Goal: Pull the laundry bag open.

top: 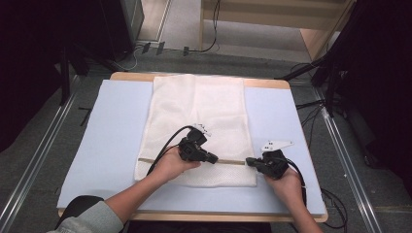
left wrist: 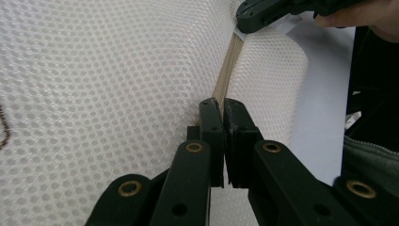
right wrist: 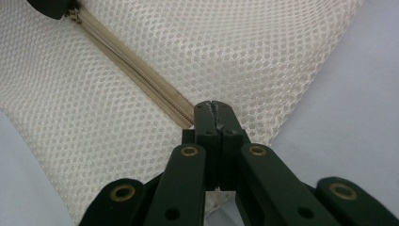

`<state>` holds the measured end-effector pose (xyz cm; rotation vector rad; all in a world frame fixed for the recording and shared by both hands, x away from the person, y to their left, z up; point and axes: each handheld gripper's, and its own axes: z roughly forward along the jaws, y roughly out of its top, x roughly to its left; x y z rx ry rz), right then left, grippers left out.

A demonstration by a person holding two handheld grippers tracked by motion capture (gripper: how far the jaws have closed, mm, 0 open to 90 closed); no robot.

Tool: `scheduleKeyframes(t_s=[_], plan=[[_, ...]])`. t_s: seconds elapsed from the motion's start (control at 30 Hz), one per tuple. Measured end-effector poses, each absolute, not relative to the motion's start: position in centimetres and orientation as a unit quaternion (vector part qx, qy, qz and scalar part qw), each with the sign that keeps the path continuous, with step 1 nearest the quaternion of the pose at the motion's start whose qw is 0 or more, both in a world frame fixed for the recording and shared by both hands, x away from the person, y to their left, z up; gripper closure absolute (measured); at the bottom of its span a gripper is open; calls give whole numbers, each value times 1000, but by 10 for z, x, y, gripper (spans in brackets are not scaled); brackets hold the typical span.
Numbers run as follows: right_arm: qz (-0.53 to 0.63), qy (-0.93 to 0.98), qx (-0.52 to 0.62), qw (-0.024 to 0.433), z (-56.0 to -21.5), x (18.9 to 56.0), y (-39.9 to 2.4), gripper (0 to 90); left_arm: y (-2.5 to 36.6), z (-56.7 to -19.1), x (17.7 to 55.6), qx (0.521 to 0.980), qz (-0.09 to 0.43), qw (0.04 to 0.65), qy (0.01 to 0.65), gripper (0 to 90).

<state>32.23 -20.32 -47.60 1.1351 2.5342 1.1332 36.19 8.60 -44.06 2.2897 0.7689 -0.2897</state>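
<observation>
Your white mesh bag (top: 204, 126) lies flat on the blue mat (top: 111, 145), its beige zipper (top: 228, 161) running 9 to 3 o'clock near the front edge. Your left gripper (top: 214, 159) is clamped on the zipper mid-bag; your right gripper (top: 249, 161), at 3 o'clock, is pinched tight on the zipper's end.

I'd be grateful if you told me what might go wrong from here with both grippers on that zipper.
1. The left gripper looks shut on the zipper; tugging may snag the mesh bag.
2. The right gripper pinches the bag's edge; a slip would slacken the zipper line.
</observation>
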Motion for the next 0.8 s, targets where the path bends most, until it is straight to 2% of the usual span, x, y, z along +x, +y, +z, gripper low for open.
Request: scheduleKeyframes(t_s=[0.8], plan=[[380,841,378,71,-477,323,-205,900,138,-430,360,872,-125,356,311,886]])
